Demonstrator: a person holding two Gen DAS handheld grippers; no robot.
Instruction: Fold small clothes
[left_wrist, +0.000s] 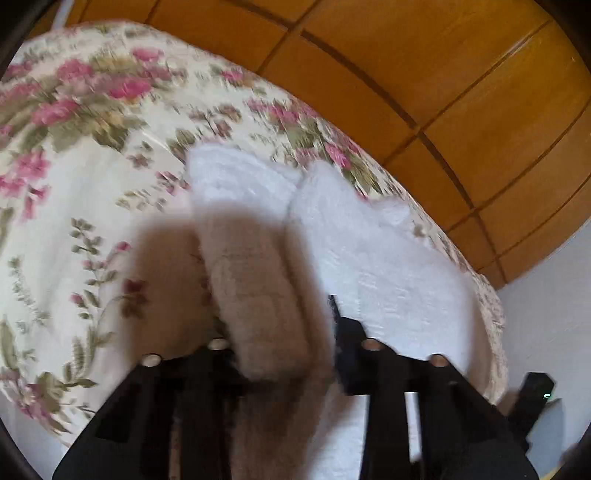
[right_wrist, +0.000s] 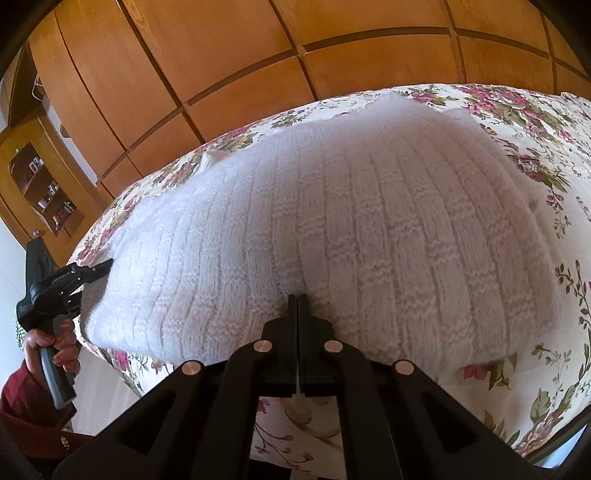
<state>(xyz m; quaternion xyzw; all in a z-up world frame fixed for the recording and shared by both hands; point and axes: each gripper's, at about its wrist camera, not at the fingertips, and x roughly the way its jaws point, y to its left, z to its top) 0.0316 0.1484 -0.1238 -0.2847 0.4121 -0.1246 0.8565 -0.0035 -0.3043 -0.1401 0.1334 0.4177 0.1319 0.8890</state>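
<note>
A white ribbed knit garment (right_wrist: 351, 229) lies on a floral bedspread (right_wrist: 535, 387). My right gripper (right_wrist: 297, 301) is shut on its near hem, which bunches at the fingertips. In the right wrist view my left gripper (right_wrist: 105, 266) is at the garment's left edge, held by a hand, and pinches that edge. In the blurred left wrist view the white knit (left_wrist: 376, 258) runs away to the right, and a fold of it (left_wrist: 258, 295) is lifted between the fingers of the left gripper (left_wrist: 280, 332), which is shut on it.
A wooden wardrobe wall (right_wrist: 258, 55) stands behind the bed, with a glass-front cabinet (right_wrist: 40, 188) at the left. The bed edge drops off at the left beside the person's red sleeve (right_wrist: 22, 398). The floral bedspread (left_wrist: 74, 184) extends left of the garment.
</note>
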